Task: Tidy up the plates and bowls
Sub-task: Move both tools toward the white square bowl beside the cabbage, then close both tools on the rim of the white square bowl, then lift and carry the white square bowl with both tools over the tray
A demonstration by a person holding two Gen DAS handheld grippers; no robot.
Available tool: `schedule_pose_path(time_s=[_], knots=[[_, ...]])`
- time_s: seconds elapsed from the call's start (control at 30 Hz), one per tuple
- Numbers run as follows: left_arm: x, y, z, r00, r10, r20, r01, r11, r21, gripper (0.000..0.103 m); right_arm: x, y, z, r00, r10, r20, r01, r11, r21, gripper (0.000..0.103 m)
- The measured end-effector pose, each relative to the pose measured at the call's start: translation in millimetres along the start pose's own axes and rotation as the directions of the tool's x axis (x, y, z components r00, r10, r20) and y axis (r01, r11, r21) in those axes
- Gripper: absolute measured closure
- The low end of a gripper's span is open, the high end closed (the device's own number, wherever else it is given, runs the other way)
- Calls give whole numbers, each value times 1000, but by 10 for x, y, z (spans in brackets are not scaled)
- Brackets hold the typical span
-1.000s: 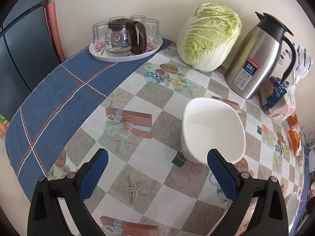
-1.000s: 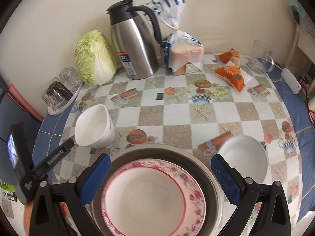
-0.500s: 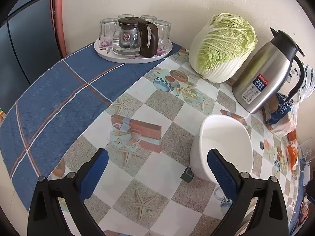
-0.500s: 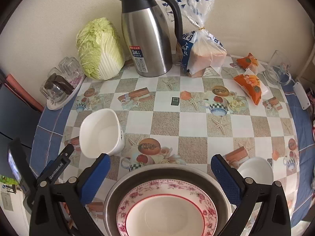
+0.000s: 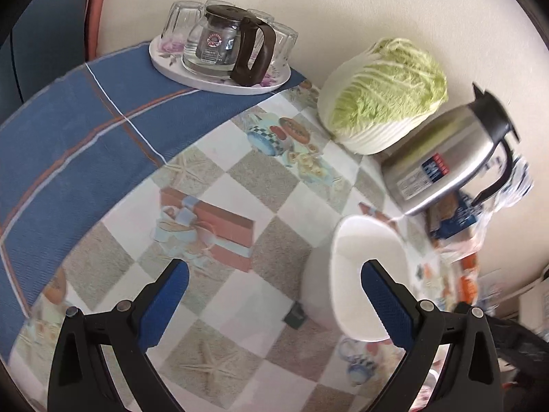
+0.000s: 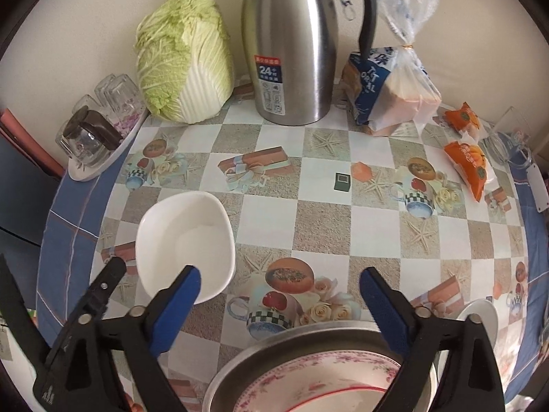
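Note:
A deep white bowl (image 5: 357, 267) stands on the checked tablecloth. My left gripper (image 5: 274, 298) hangs open over the cloth, and its right finger (image 5: 387, 305) overlaps the bowl's mouth. In the right wrist view the same bowl (image 6: 185, 237) lies at the left finger (image 6: 178, 302) of my right gripper (image 6: 279, 302). Its jaws are closing, with only tablecloth between them. Below it a metal pan (image 6: 274, 340) holds a floral plate (image 6: 308, 388). A small white dish (image 6: 480, 312) peeks out behind the right finger.
Along the wall stand a cabbage (image 6: 185, 58), a steel thermos (image 6: 291, 44) and a bread bag (image 6: 387, 89). A tray with a glass pot (image 5: 219, 44) and glasses sits at the far left. Orange snack packs (image 6: 466, 168) lie on the right.
The right gripper moved toward the wall; pan and plate slid to the bottom edge, and the white bowl now sits at its left finger. Its jaws narrowed slightly. The left gripper rolled and shifted a little.

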State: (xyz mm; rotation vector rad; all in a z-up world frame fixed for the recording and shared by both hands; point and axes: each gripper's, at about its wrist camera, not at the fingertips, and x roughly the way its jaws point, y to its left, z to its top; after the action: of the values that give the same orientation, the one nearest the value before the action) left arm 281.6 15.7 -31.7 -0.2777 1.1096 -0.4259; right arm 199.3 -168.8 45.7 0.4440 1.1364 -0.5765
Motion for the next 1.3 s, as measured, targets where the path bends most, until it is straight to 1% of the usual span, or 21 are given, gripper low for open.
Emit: schedule_pose_path(time_s=[0.13, 0.2, 0.23, 0.27, 0.3, 0.33, 0.4, 0.43, 0.47, 0.5, 0.6, 0.7, 0.87, 0.9, 0.97, 1.0, 1.03, 1.07, 1.13, 1.27, 1.3], knots=[[16, -61, -9, 1000, 5, -4, -5, 1000, 16, 3, 126, 120, 12, 1000, 10, -14, -10, 1000, -5, 22], [62, -70, -27, 1000, -24, -19, 24, 1000, 9, 4, 198, 177, 2, 1000, 16, -27, -16, 1000, -15, 27], [82, -71, -35, 999, -32, -26, 32, 999, 10, 9, 244, 203, -6, 999, 20, -37, -21, 1000, -19, 30], [107, -81, -44, 999, -34, -32, 34, 999, 14, 20, 276, 216, -16, 999, 24, -43, -25, 999, -19, 31], [138, -94, -54, 999, -26, -40, 27, 999, 20, 25, 314, 228, -23, 998, 27, -50, -28, 999, -19, 34], [162, -98, -64, 999, -22, -48, 23, 1000, 22, 30, 340, 236, -27, 998, 31, -55, -32, 999, -18, 34], [212, -96, -83, 998, -28, -62, 29, 999, 21, 30, 398, 240, -23, 997, 40, -64, -41, 999, -16, 35], [223, -91, -92, 997, -33, -65, 35, 999, 20, 30, 417, 249, -17, 997, 36, -65, -37, 999, -20, 38], [237, -86, -98, 997, -35, -68, 37, 999, 18, 30, 432, 259, -8, 997, 35, -62, -37, 999, -30, 42], [251, -80, -103, 997, -36, -70, 38, 999, 17, 30, 445, 270, 4, 998, 39, -57, -41, 998, -38, 52], [285, -63, -112, 996, -56, -76, 57, 998, 6, 31, 474, 276, 34, 998, 49, -46, -50, 998, -41, 58], [314, -67, -131, 995, -58, -80, 59, 998, 9, 31, 511, 278, 44, 997, 72, -41, -74, 996, -40, 69], [344, -99, -159, 995, -63, -77, 65, 998, 25, 32, 554, 282, 41, 995, 89, -33, -91, 995, -37, 71], [347, -108, -162, 995, -69, -78, 71, 997, 26, 35, 565, 286, 38, 995, 89, -36, -91, 995, -38, 71], [356, -118, -163, 993, -79, -84, 82, 996, 23, 51, 597, 300, 27, 994, 93, -50, -95, 995, -40, 71], [367, -124, -168, 992, -85, -91, 88, 996, 23, 54, 613, 304, 20, 994, 93, -56, -95, 995, -38, 73], [374, -128, -169, 992, -87, -93, 90, 996, 23, 61, 635, 309, 17, 994, 91, -65, -94, 995, -36, 79], [386, -130, -177, 991, -88, -99, 91, 996, 23, 66, 657, 311, 13, 993, 92, -71, -95, 995, -36, 81], [398, -130, -188, 988, -112, -106, 114, 993, 16, 70, 700, 321, -1, 992, 86, -89, -90, 995, -38, 88], [391, -171, -194, 986, -128, -108, 132, 991, 33, 81, 744, 333, -3, 990, 91, -106, -95, 995, -37, 91], [394, -186, -199, 985, -130, -112, 135, 990, 39, 82, 742, 346, -2, 991, 82, -106, -88, 995, -44, 91]])
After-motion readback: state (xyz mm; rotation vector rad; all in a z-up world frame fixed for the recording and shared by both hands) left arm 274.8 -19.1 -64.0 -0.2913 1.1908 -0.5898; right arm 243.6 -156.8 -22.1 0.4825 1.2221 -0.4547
